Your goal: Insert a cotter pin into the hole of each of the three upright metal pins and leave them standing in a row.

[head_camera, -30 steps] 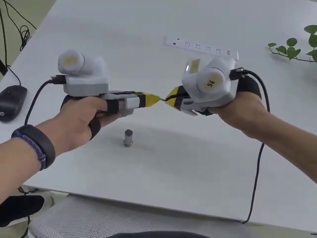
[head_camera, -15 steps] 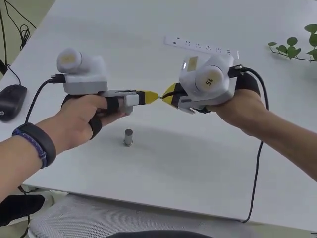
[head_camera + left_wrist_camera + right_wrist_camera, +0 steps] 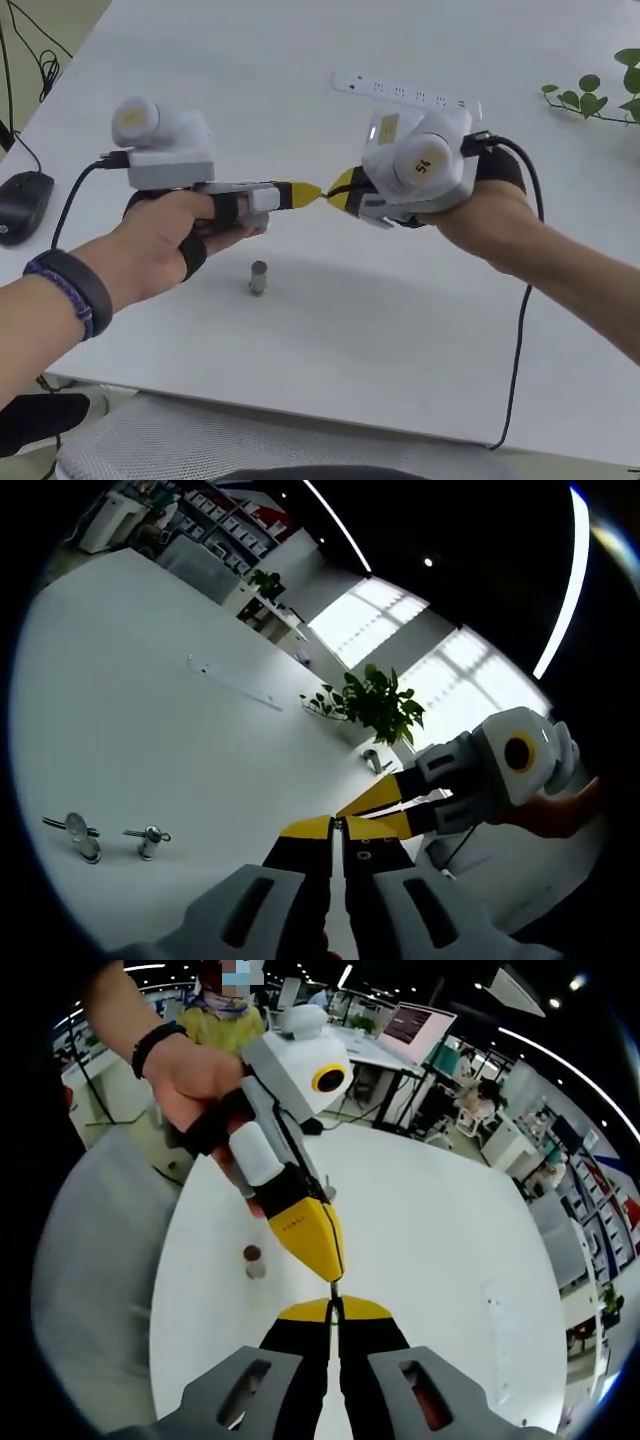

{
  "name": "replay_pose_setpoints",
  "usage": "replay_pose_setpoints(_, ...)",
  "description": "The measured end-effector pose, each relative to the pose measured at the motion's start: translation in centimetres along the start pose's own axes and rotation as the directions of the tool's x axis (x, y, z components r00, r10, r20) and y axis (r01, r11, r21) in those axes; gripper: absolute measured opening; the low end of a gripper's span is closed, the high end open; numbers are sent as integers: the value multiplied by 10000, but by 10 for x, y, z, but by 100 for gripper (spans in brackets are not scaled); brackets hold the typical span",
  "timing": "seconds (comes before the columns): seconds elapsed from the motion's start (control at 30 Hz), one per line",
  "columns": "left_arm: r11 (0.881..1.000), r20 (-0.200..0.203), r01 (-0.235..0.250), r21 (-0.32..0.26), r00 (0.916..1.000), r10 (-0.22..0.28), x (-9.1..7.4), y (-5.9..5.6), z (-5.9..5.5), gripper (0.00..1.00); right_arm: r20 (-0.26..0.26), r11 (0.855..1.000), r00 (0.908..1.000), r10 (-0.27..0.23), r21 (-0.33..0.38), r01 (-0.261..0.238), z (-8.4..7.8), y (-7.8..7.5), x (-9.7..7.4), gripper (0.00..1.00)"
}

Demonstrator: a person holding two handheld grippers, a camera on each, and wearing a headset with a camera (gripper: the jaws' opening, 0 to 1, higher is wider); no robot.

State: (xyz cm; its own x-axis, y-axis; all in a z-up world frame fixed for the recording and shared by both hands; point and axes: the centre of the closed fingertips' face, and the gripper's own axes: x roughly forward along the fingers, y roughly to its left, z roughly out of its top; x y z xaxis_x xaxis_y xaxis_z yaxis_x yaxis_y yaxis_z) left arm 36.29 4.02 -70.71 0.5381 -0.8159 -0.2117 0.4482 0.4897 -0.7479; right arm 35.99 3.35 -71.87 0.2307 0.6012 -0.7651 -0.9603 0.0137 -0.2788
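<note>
My left gripper [image 3: 308,194] and right gripper [image 3: 336,193] meet tip to tip above the white table [image 3: 400,300]. Both are shut on a thin cotter pin [image 3: 335,1291] that bridges the short gap between the yellow fingertips. In the right gripper view the left gripper [image 3: 331,1268] points down at my own shut jaws. A bare upright metal pin [image 3: 259,277] stands on the table below the tips, also seen as the metal pin [image 3: 253,1260]. In the left gripper view, two metal pins [image 3: 80,835] [image 3: 148,840] stand side by side, each with a cotter pin through it.
A white power strip [image 3: 405,95] lies at the far side of the table. A leafy plant [image 3: 600,95] reaches in at the back right. A black mouse [image 3: 20,203] sits off the table's left edge. A cable [image 3: 522,330] trails from the right gripper.
The two grippers have closed the gap between their tips, and the right one has rolled slightly. The metal pin on the table has not moved.
</note>
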Motion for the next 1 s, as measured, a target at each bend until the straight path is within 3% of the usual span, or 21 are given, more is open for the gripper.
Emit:
replay_pose_setpoints(0.6, 10000, 132, -9, -94, 9999, 10, -5, 2, 5, 0, 279, 9998, 9996, -21, 221, 15, 8, 1, -1, 4)
replay_pose_setpoints(1.0, 9994, -70, 144, 317, 9999, -142, -8, 0, 2, 0, 392, 9938, 9989, 248, 1073, -289, -1, 1, -3, 11)
